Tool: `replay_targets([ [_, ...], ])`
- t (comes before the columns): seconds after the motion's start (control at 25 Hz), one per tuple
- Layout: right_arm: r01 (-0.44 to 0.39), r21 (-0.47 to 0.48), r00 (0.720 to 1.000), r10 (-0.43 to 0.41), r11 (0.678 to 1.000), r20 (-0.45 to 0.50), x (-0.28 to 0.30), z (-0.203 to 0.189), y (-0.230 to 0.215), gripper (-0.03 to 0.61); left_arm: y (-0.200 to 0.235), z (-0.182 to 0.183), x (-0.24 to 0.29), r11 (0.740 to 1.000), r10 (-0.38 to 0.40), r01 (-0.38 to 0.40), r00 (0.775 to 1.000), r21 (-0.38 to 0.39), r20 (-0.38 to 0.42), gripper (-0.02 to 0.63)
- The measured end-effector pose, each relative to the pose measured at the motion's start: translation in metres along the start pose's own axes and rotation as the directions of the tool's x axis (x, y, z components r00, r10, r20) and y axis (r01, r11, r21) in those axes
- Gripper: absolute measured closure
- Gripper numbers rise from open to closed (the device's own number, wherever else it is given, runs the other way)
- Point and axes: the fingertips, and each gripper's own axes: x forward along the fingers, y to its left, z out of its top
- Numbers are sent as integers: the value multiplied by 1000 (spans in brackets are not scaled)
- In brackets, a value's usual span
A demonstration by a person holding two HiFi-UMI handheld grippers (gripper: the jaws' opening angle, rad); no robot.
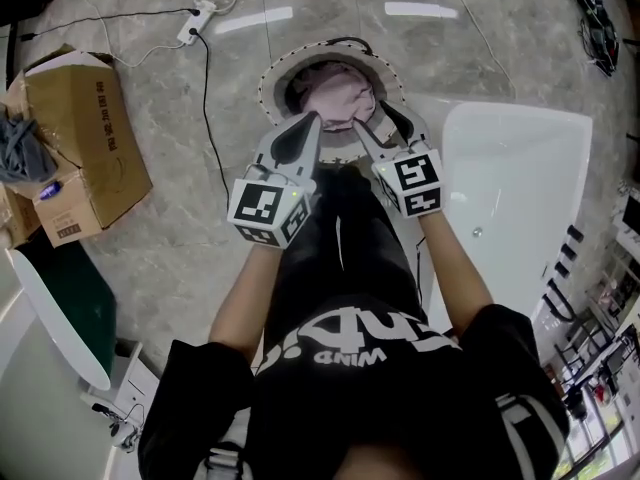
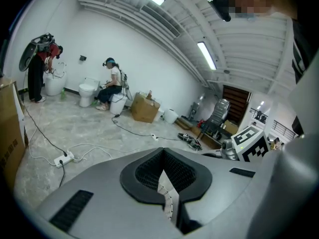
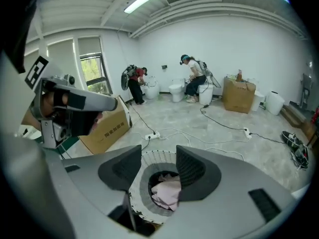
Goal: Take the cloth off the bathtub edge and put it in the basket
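Nearest the head view's lens is the person's black shirt [image 1: 400, 368], with both forearms reaching forward over a grey marbled floor. The left gripper [image 1: 314, 118] and right gripper [image 1: 378, 123] hang at the rim of a round basket [image 1: 272, 78], beside the smooth, glossy white bathtub [image 1: 520, 188]. The cloth [image 1: 338, 93], pale pink, soft and crumpled, lies inside the basket, off the tub edge. In the left gripper view, the left gripper [image 2: 163, 158] has its dark ribbed pads pressed together with nothing between them. In the right gripper view, the right gripper [image 3: 159, 156] holds its jaws well apart, empty, looking straight down at the cloth [image 3: 167, 190] bunched in the dark hollow of the basket [image 3: 135, 188], whose white rim looks ribbed or woven. The drop-off looks done, as far as I can judge; the next move calls for lifting both grippers clear without snagging a fold.
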Motion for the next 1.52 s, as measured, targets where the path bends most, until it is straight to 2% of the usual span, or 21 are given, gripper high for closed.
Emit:
replay_targets([
  [0.08, -22, -20, 999, 23, 1000, 44, -13, 16, 9, 376, -7, 8, -4, 1000, -5, 5, 1000, 7, 8, 601],
  [0.16, -31, -28, 995, 34, 999, 89, -27, 33, 13, 444, -17, 19, -9, 1000, -14, 13, 1000, 19, 20, 601],
  [0.32, -25, -19, 984, 28, 1000, 177, -58, 70, 13, 516, -37, 44, -21, 998, -35, 33, 999, 45, 40, 601],
  [0.48, -22, 3, 981, 21, 1000, 194, -87, 93, 14, 561, -61, 66, -37, 996, -57, 53, 997, 66, 56, 601],
  [0.64, -23, 18, 975, 18, 1000, 220, -116, 110, 13, 565, -83, 91, -50, 991, -88, 80, 993, 106, 74, 601],
  [0.8, -5, 16, 957, 0, 1000, 289, -155, 131, 14, 565, -103, 116, -66, 986, -113, 98, 987, 137, 111, 601],
  [1.0, 40, 12, 920, -41, 999, 391, -194, 155, 12, 565, -119, 143, -88, 977, -131, 99, 978, 188, 165, 601],
  [1.2, 36, -9, 871, -27, 999, 490, -219, 177, 15, 565, -124, 158, -101, 971, -126, 78, 970, 227, 206, 601],
  [1.52, 38, -11, 866, -28, 999, 500, -219, 174, 16, 565, -118, 158, -104, 974, -94, 41, 968, 222, 234, 601],
])
